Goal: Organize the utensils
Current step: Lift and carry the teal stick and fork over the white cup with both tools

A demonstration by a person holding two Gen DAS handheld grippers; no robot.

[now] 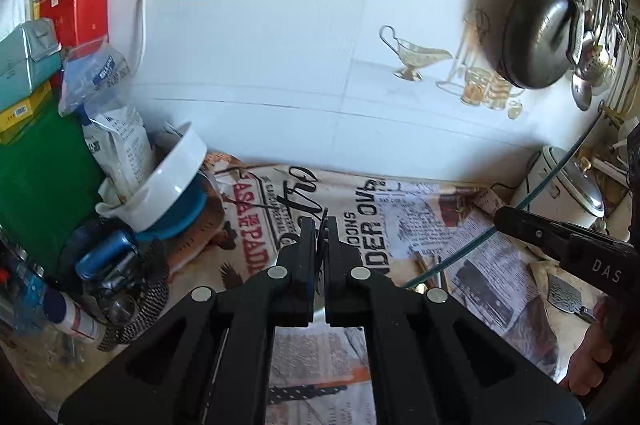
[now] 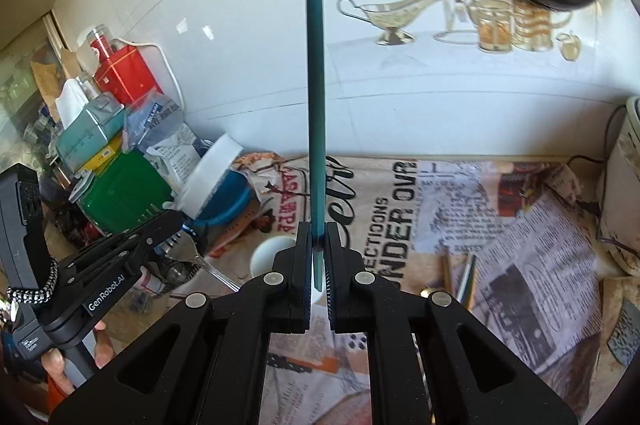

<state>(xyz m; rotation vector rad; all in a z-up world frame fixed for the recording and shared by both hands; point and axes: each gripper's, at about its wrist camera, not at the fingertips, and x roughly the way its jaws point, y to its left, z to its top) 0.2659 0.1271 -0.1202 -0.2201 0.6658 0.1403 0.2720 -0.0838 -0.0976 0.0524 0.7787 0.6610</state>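
Right gripper [image 2: 319, 245] clamped on teal stick [image 2: 316, 105], stick upright above white cup [image 2: 268, 253]. Left gripper [image 2: 182, 225] clamped on fork [image 2: 192, 251], just left of cup. Step in hand: carrying both. Next, likely: lower each into cup, then release.

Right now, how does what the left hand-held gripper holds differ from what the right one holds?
The left hand-held gripper is shut on a silver metal fork; the right hand-held gripper is shut on a long teal stick. The fork lies slanted, tines out past the fingertips; the stick stands straight up along the right wrist view. The fork is shiny, the stick matte. Both are slim and held clear of the newspaper-covered counter.
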